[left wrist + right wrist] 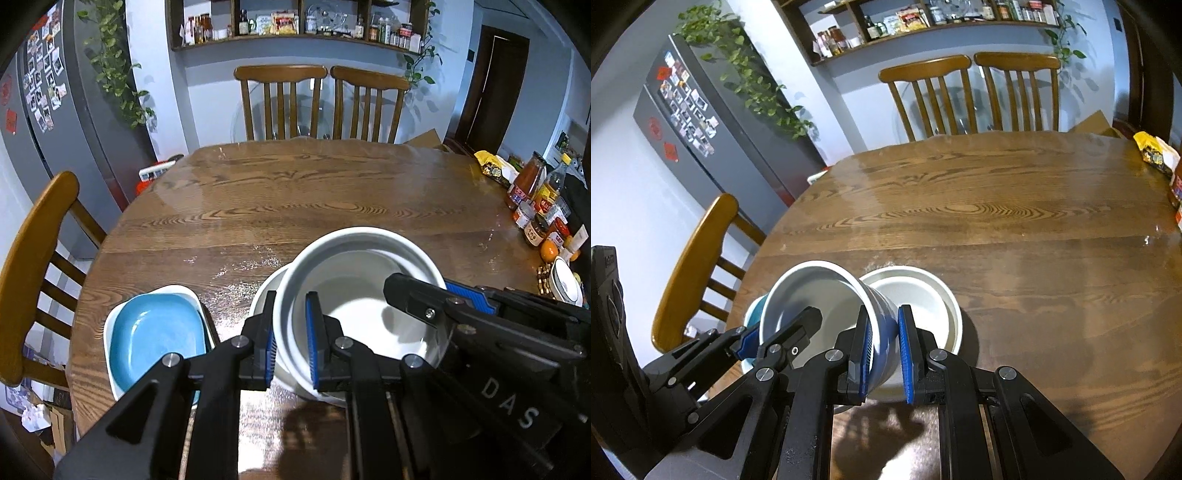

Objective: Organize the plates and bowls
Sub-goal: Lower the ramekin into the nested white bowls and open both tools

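Both grippers hold one deep bowl, white inside and blue outside (354, 295) (812, 302), tilted above a shallow white bowl (266, 299) (923, 295) on the wooden table (295, 192). My left gripper (291, 339) is shut on the deep bowl's left wall. My right gripper (884, 345) is shut on its right wall and shows in the left wrist view (436, 295). The left gripper shows in the right wrist view (779, 334). A blue plate (155, 336) lies stacked on a white square plate (110, 325) at the table's left front edge.
Jars, bottles and an orange (535, 210) crowd the table's right edge, with a snack bag (1152, 151) further back. Two wooden chairs (317, 103) stand at the far side and one (33, 266) on the left. A grey fridge (701, 122) stands far left.
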{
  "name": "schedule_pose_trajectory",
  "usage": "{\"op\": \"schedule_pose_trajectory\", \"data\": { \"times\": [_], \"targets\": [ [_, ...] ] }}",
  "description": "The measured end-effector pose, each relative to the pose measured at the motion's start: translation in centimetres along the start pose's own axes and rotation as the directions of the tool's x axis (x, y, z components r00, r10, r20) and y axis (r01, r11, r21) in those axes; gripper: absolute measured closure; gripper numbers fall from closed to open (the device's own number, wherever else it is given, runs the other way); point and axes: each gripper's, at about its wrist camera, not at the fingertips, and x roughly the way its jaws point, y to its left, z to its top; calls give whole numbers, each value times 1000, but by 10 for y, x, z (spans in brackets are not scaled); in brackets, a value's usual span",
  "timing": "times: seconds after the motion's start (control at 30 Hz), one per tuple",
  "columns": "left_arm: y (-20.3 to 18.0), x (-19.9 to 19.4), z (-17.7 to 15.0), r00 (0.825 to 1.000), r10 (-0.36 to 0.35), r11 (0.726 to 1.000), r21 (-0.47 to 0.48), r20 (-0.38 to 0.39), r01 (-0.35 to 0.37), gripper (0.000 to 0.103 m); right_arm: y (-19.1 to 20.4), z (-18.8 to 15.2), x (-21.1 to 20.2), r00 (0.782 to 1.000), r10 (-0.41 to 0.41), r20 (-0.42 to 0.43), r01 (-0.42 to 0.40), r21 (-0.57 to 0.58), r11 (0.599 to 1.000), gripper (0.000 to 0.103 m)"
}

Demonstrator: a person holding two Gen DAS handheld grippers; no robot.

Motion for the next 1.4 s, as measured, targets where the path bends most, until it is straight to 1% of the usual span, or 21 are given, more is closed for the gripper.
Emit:
{"op": "schedule_pose_trajectory", "data": {
  "times": [0.17,0.3,0.4,0.5,0.83,1.03,1.33,1.4],
  "targets": [
    [5,27,2,998,-14,1000,-18,-59,13,92,-6,6,25,999,-8,-36,8,9,1000,88],
    [6,51,0,993,-19,1000,-23,-119,16,92,-15,6,45,997,-10,-80,13,27,1000,88],
    [5,62,-3,988,-24,999,-26,-153,20,92,-22,3,59,993,-8,-117,13,44,999,88],
    [3,67,-5,985,-29,999,-25,-172,25,92,-28,1,65,991,-6,-136,14,59,998,87],
    [1,74,-8,978,-31,999,-19,-205,28,93,-35,-4,71,985,-7,-172,21,78,997,87],
    [0,79,-13,973,-28,1000,-15,-229,26,92,-34,-8,76,979,-21,-201,36,71,997,87],
    [-1,77,-15,973,-19,1000,-11,-230,17,92,-33,-10,76,979,-23,-202,38,71,997,87],
    [-1,77,-15,973,-19,1000,-13,-230,16,89,-33,-10,76,979,-22,-202,37,72,997,87]
  ]
}}
